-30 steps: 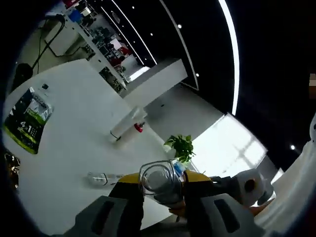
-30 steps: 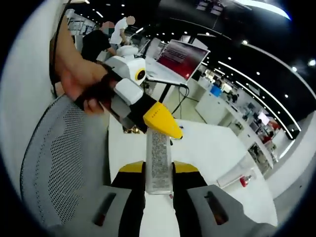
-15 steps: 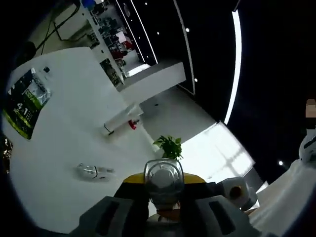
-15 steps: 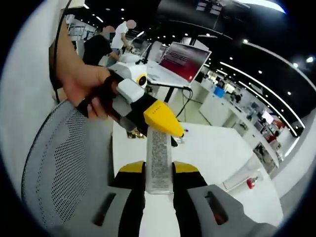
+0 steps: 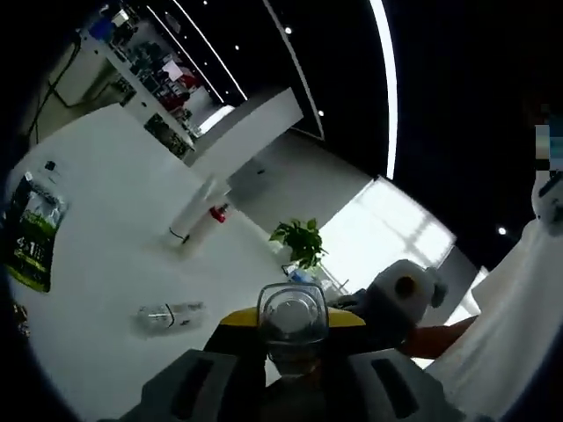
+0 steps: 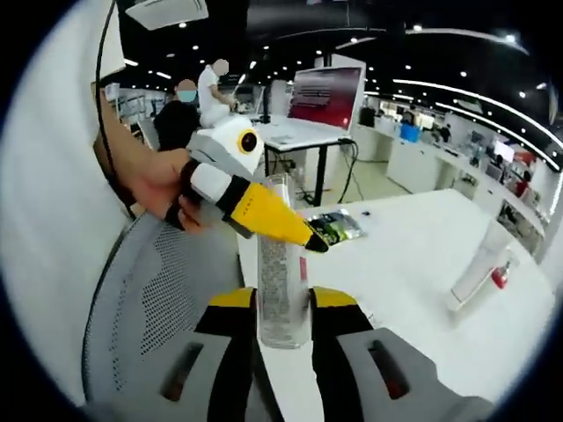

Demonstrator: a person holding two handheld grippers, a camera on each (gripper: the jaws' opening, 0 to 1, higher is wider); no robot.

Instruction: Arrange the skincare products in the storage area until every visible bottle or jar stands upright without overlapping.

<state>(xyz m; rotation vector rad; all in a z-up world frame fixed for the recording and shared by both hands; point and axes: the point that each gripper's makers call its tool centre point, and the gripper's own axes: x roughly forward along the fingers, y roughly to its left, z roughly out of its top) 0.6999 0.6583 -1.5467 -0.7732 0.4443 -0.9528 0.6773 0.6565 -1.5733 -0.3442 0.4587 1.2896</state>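
Note:
My left gripper (image 5: 292,332) is shut on a clear bottle (image 5: 292,315), seen end-on between its yellow-tipped jaws. In the right gripper view the same clear bottle (image 6: 281,290), with small print down its side, stands up between the jaws of my right gripper (image 6: 281,318), which is shut on its lower part. The left gripper (image 6: 264,215), held by a hand (image 6: 158,185), reaches in from the left and meets the bottle's upper part. A second clear bottle (image 5: 169,315) lies on its side on the white table (image 5: 97,193). A white tube with a red cap (image 5: 195,211) lies farther off.
A green pouch (image 5: 26,237) lies flat near the table's edge, and the green pouch (image 6: 334,227) sits beyond the held bottle. The white tube (image 6: 475,264) is at the right. A grey mesh chair back (image 6: 158,308) is close on the left. Beyond the table's edge is a potted plant (image 5: 299,242).
Both views have swung with the hands and the table now sits more level in the right gripper view. The clear bottle stays held by both grippers; nothing on the table moved.

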